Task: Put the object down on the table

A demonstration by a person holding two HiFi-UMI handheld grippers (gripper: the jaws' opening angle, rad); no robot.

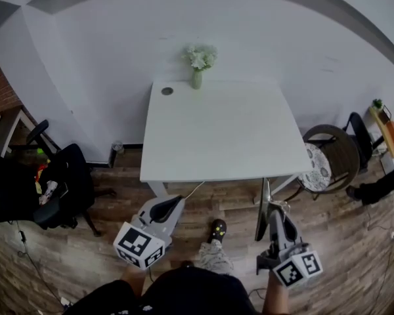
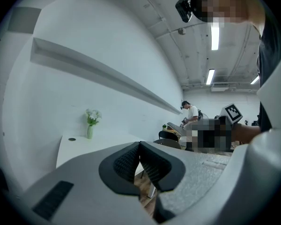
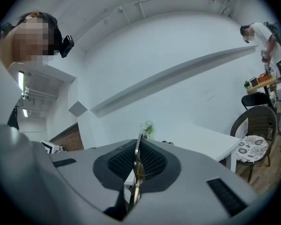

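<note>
Far edge of table: vase with white flowers in it
Left gripper: jaws pinched together, empty
Right gripper: clamped on thin flat object

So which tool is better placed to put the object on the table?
Right. The right tool is shut on the thin flat object, held edge-on between its pads. The left tool is shut with nothing in it. Both hang short of the white table's near edge.

Head view: high, steep down-look, bench ahead of left hand-held gripper, right hand-held gripper. Gripper views: low, near-level, along own jaws. All share bench, vase.
</note>
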